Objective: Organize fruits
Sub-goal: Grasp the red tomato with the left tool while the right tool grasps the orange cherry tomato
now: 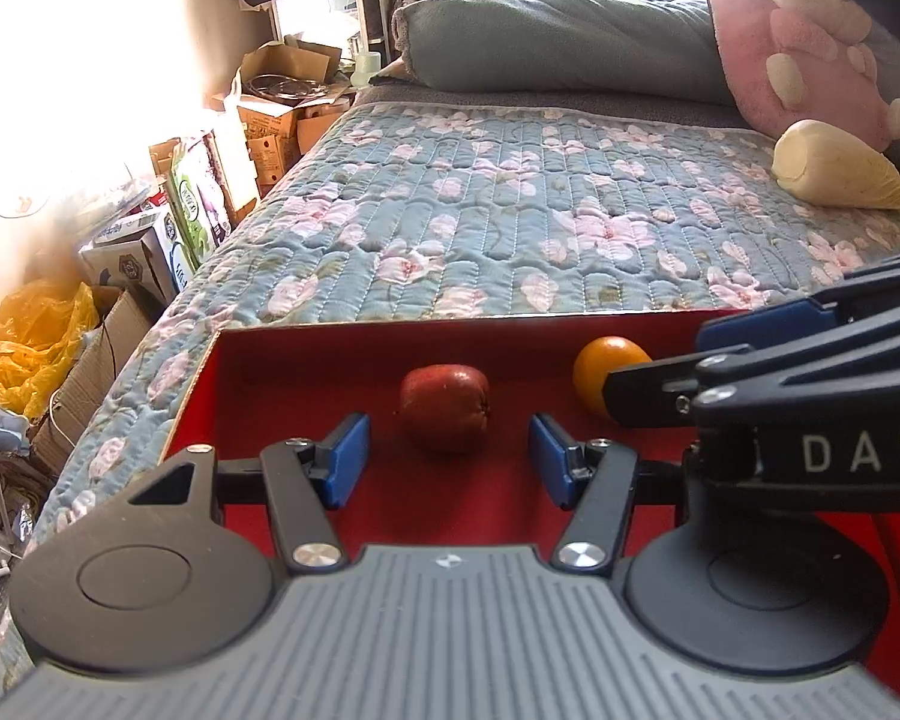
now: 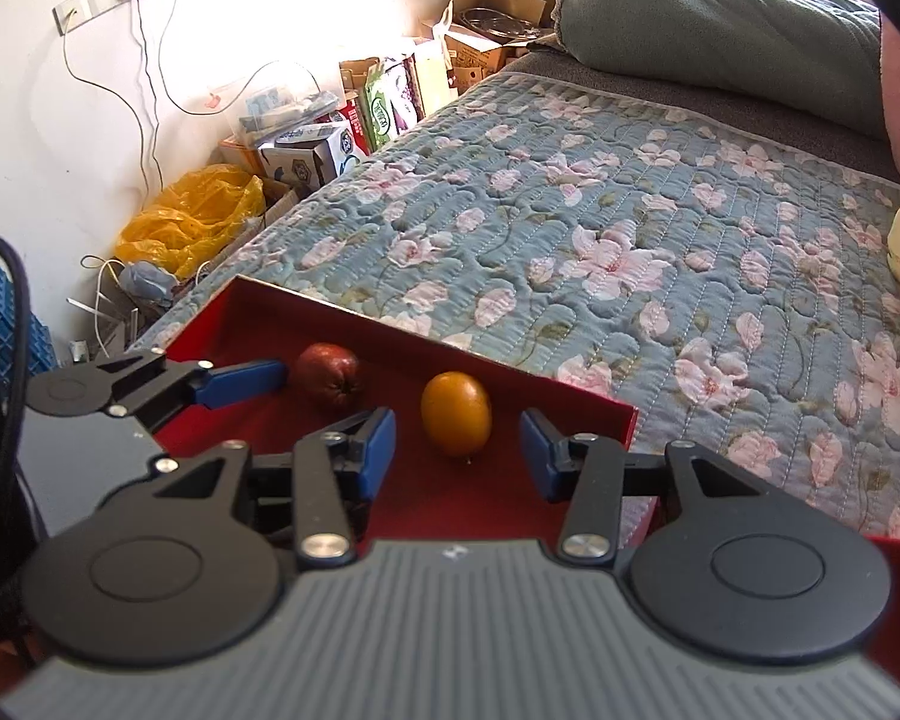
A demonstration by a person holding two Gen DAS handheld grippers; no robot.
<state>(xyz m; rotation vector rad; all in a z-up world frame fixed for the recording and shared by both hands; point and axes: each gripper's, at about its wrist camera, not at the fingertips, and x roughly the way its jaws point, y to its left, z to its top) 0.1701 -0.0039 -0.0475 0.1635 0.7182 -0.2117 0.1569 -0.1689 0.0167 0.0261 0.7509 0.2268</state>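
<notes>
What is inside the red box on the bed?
Inside the red box lie a red apple and an orange, apart from each other. Both grippers cover the near part of its floor, so anything there is hidden.

A dark red apple (image 1: 445, 415) and an orange (image 1: 600, 381) sit apart inside a shallow red box (image 1: 330, 354) lying on the bed's near edge. Both rest on the box floor near its far wall, the orange toward the right corner.
</notes>
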